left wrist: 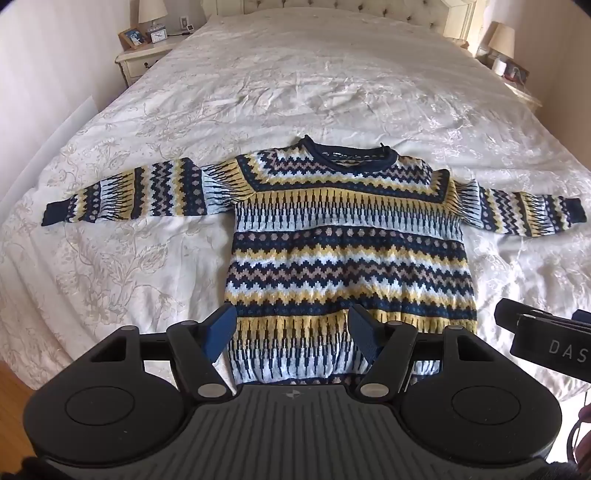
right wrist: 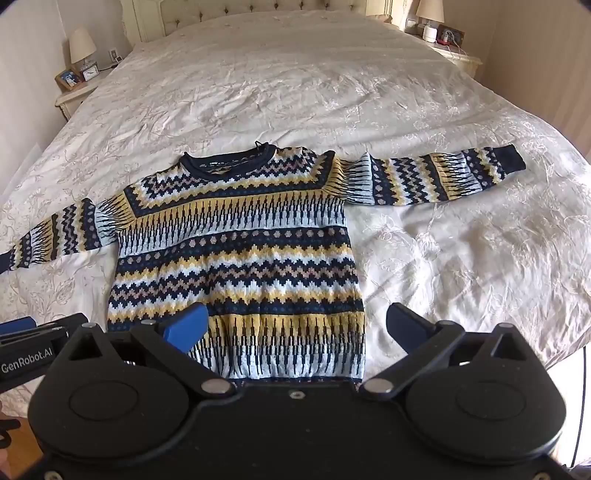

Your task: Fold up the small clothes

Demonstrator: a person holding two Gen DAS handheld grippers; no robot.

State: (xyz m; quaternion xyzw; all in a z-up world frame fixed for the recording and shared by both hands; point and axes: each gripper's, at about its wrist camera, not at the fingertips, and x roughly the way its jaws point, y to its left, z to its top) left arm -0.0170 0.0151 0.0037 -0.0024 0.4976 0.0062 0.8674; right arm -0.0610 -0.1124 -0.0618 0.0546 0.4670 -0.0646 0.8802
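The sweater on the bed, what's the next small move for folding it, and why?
Probably bring the left tool to the left sleeve and fold it across the body. The sweater lies flat, sleeves spread, nothing folded yet, and both tools stand open above the hem, holding nothing.

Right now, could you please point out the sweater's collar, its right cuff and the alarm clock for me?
collar (left wrist: 347,153): left wrist view, navy neckband.
right cuff (right wrist: 511,158): right wrist view, navy sleeve end.
alarm clock (left wrist: 158,36): left wrist view, white dial.
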